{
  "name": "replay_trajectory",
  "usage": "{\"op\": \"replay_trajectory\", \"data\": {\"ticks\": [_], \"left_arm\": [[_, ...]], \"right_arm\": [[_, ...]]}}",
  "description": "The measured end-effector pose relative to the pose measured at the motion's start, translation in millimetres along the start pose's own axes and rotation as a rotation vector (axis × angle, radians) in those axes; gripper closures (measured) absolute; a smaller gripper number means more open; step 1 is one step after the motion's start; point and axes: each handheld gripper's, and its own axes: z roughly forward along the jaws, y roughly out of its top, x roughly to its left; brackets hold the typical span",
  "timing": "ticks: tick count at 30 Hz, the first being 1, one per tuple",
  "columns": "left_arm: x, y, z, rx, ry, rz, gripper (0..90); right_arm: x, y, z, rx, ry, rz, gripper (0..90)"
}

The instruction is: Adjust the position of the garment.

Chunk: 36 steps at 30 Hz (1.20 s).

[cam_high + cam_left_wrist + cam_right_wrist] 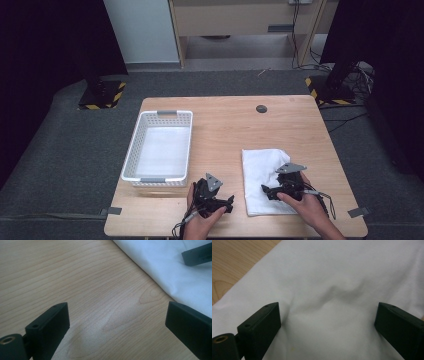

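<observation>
Even overhead light on table (225, 130); dark surroundings; soft shadows; gripper views slightly blurred.

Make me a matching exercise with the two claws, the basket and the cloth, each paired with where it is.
Things:
1. left claw
2. right claw
3. white basket
4. white cloth

Places:
A. table's left side
B. open over bare wood beside the cloth
C. flat on the table's right half
D. open over the cloth

Pairs: 1-B, 2-D, 3-A, 4-C
</observation>
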Motion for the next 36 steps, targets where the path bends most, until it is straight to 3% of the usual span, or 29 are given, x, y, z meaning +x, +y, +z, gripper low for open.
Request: {"op": "replay_trajectory", "data": {"ticks": [36], "left_arm": [[4.7, -0.7, 0.0, 0.001, 0.003, -0.013, 5.3]], "right_arm": [[40.6, 9.2, 9.3, 0.009, -0.006, -0.004, 6.5]]}}
